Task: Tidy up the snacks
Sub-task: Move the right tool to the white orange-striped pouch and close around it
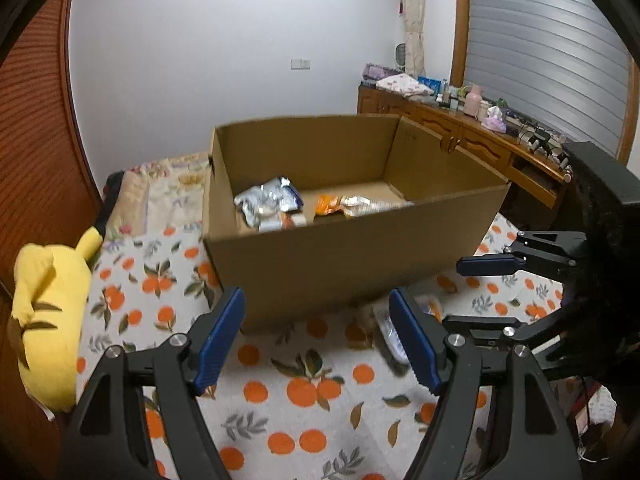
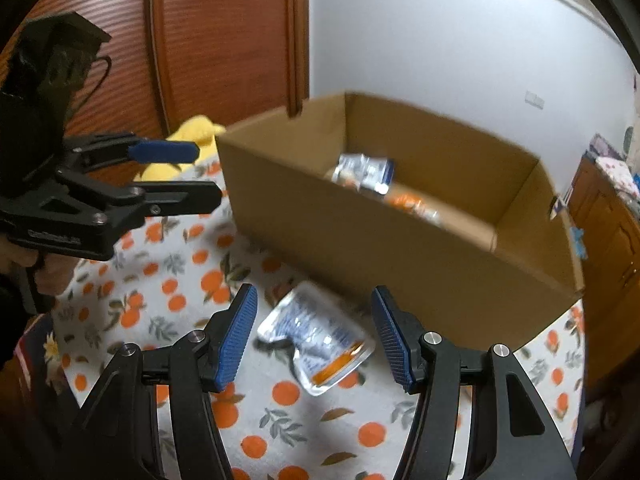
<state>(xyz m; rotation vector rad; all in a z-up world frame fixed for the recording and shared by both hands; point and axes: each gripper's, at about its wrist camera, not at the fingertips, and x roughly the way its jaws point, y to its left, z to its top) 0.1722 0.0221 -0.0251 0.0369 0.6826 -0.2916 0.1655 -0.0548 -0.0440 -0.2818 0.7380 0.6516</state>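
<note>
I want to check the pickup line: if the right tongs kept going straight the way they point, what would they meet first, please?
Most likely the silver snack pouch lying on the orange-print cloth in front of the cardboard box. It sits framed between the open right tongs, though depth is hard to judge.

- Box (image 2: 400,240) rims smeared by motion blur.
- Packets (image 1: 272,200) inside the box too blurred to read.
- Pouch (image 1: 390,332) partly hidden behind the left gripper's finger (image 1: 416,344).

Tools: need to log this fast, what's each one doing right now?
Left tool: open, empty.
Right tool: open, empty, above a pouch.
</note>
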